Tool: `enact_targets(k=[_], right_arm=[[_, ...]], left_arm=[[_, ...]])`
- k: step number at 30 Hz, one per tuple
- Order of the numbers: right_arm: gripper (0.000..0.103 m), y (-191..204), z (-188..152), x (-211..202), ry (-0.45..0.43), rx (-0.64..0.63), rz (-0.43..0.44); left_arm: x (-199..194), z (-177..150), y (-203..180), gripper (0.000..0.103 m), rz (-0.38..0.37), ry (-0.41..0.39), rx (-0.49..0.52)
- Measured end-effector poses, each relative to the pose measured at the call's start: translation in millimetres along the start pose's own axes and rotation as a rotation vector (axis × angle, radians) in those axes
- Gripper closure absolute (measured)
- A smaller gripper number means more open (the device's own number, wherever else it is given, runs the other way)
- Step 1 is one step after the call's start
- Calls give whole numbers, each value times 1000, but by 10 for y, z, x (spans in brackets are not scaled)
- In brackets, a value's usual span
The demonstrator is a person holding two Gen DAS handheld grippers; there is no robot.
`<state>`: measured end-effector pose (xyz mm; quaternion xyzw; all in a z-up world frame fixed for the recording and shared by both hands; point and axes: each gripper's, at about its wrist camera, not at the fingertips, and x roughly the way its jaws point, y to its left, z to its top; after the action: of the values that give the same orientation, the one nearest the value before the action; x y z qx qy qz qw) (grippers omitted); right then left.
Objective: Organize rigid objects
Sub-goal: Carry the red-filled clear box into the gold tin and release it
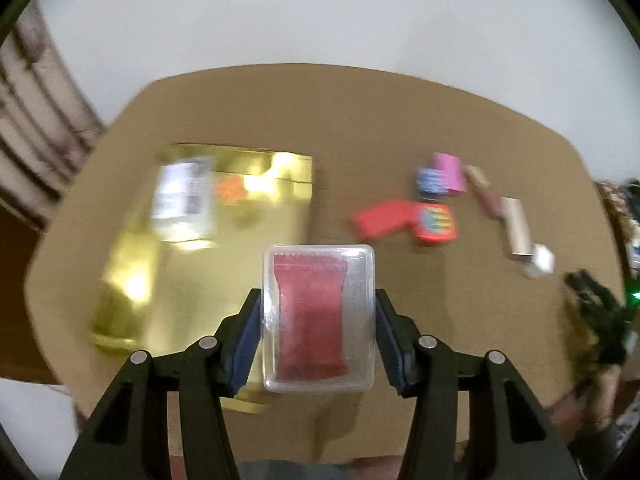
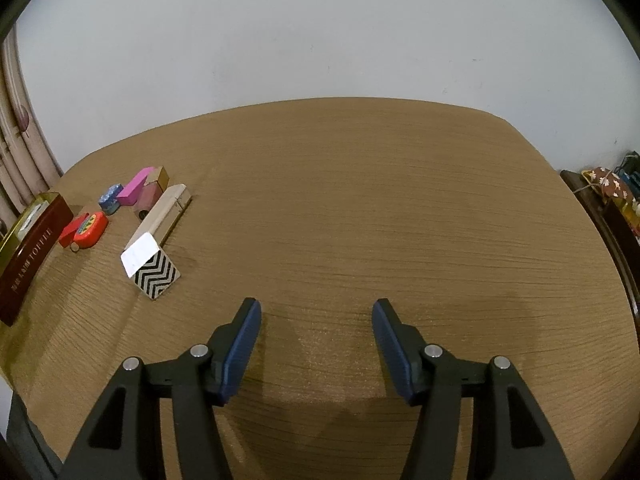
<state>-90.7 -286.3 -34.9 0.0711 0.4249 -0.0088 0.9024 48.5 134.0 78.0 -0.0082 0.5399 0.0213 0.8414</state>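
Observation:
My left gripper (image 1: 318, 304) is shut on a clear plastic case (image 1: 319, 318) with a red packet inside, held above the table just right of an open gold tin (image 1: 200, 248). The tin holds a white card and something orange. My right gripper (image 2: 316, 312) is open and empty, low over bare wood. A cluster of small items lies on the table: a red box (image 1: 382, 218), a round red case (image 1: 436, 224), a blue piece (image 1: 430, 180), a pink block (image 1: 450, 172), a long cream box (image 1: 518, 226) and a zigzag-patterned box (image 2: 154, 272). The left wrist view is blurred.
The wooden table (image 2: 380, 220) stands against a white wall. The tin shows as a dark red toffee box (image 2: 28, 252) at the table's left edge in the right wrist view. A curtain hangs at the far left. Clutter sits on a dark shelf (image 2: 616, 196) at the right.

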Motion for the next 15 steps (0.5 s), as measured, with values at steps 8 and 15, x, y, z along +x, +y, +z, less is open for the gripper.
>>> enact_targets(k=[8,15], right_arm=[[44,66,5,47,15,-27,-49],[43,78,8,61,20,-38,-63]], left_arm=[[430,112,789,54,70,84,-30],[857,240,943,54,162,111,-31]])
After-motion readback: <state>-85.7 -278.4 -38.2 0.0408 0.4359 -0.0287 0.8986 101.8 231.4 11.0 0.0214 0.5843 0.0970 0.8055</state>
